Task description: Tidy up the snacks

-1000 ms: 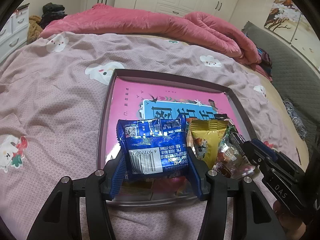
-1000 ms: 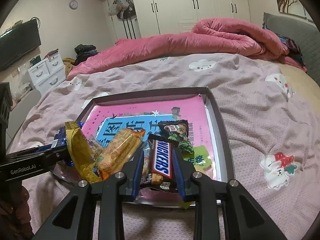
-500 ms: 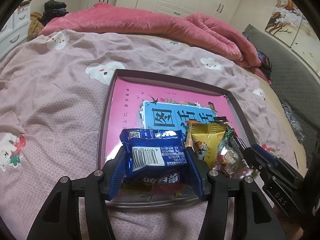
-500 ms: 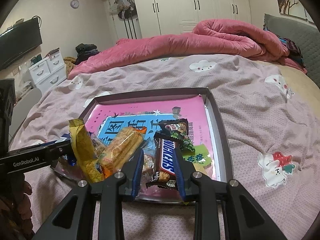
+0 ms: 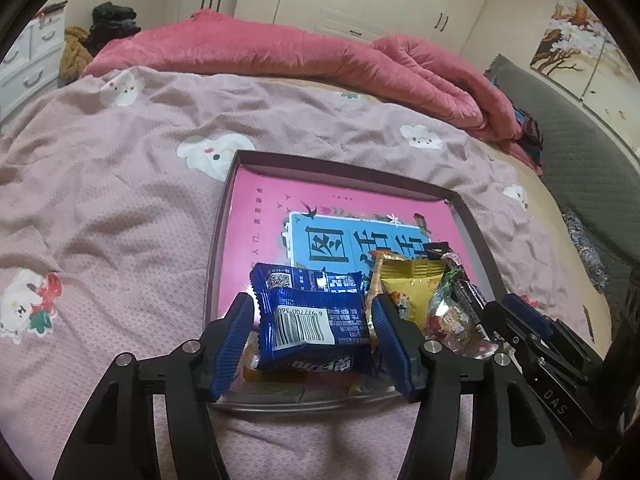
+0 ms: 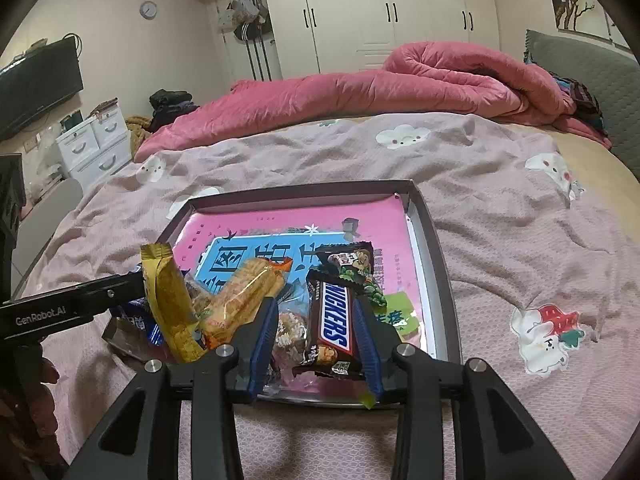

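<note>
A dark-rimmed tray (image 5: 224, 216) with a pink printed liner lies on the bed; it also shows in the right wrist view (image 6: 436, 256). My left gripper (image 5: 314, 312) is shut on a blue snack packet (image 5: 316, 328) with a barcode, low over the tray's near edge. My right gripper (image 6: 316, 316) is shut on a Snickers bar (image 6: 334, 316) over the tray's near right part. A yellow packet (image 5: 412, 280), a clear-wrapped snack (image 5: 452, 316) and an orange wafer pack (image 6: 248, 292) lie piled at the tray's near end. A dark green-print bar (image 6: 356, 268) lies behind the Snickers.
The bed has a pink sheet (image 5: 100, 200) with cartoon prints. A rolled pink duvet (image 6: 400, 88) lies at the far side. A grey headboard (image 5: 580, 152) is at right. White drawers (image 6: 96, 140) and a TV (image 6: 36, 84) stand beyond the bed's left.
My left gripper has lowered and tipped the blue packet flatter towards the tray's near edge. My right gripper has tilted the Snickers bar slightly and drawn back a little.
</note>
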Tool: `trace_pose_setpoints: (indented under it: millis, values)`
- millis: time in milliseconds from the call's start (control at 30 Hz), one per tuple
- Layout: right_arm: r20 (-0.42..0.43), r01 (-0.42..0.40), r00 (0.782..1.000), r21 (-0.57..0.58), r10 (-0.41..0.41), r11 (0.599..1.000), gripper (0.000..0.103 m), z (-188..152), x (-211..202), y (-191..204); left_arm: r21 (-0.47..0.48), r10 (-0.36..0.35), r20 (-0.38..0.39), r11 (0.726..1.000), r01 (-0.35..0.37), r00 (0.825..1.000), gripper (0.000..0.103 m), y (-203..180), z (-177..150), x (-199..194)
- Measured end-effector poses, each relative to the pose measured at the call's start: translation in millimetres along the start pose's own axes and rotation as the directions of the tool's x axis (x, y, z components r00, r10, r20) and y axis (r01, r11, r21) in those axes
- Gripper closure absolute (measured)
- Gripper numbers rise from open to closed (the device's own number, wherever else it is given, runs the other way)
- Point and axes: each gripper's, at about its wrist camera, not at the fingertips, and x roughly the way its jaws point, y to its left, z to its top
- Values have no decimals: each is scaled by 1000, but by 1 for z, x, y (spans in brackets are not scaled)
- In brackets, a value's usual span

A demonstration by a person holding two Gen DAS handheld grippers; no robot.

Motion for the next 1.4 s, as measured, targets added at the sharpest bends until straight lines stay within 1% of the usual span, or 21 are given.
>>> trace_pose_setpoints:
  millis: [100,200,300,400,433,467,600,700,767,800,833,933,1033,1133,1200,1400]
  values:
    - [4,3,1000,6,-3,1000,57,1,-2,-1,0,2,3,1000,-2,1000,37,0,1,-2]
    - [6,11,1000,11,-11,1000,54,2,-3,-3,1,10,10,1000,-10,1000,35,0,1,-6]
    - [14,21,1000,21,-21,1000,44,3,-6,-5,3,19,28,1000,-19,999,33,0,2,-12]
    - [29,32,999,25,-33,999,43,5,-11,-6,3,22,41,1000,-22,999,30,-1,3,-18]
    - [33,38,999,23,-39,999,41,5,-13,-6,4,25,49,1000,-26,998,28,-1,4,-21]
    - [41,42,998,22,-43,999,39,6,-16,-6,6,26,54,1000,-26,998,28,-2,4,-23]
    - [65,53,996,19,-54,998,27,8,-26,-5,11,48,69,999,-48,997,28,-3,3,-35]
    - [78,60,995,22,-62,998,25,9,-34,-6,8,47,61,999,-47,997,27,-5,1,-42]
    - [84,58,995,23,-59,998,21,9,-40,-5,10,47,61,999,-47,997,27,-7,-1,-47]
    - [85,52,995,22,-54,998,16,8,-44,-4,16,54,61,998,-55,997,27,-9,-4,-51]
    - [88,48,995,21,-50,999,14,8,-47,-3,21,60,60,998,-62,996,27,-10,-6,-52]
    - [89,38,995,9,-39,999,13,6,-55,1,45,74,58,996,-77,996,27,-17,-12,-58]
    - [86,35,996,-4,-35,999,12,4,-63,6,61,62,49,996,-65,997,22,-23,-18,-63]
    - [84,29,996,-7,-28,1000,10,0,-70,8,69,63,48,995,-66,997,21,-27,-23,-67]
    - [80,24,997,-3,-24,1000,10,-3,-73,9,68,53,38,996,-55,998,21,-29,-27,-68]
    - [56,16,998,-4,-16,1000,9,-15,-80,10,62,58,9,996,-59,998,21,-28,-41,-72]
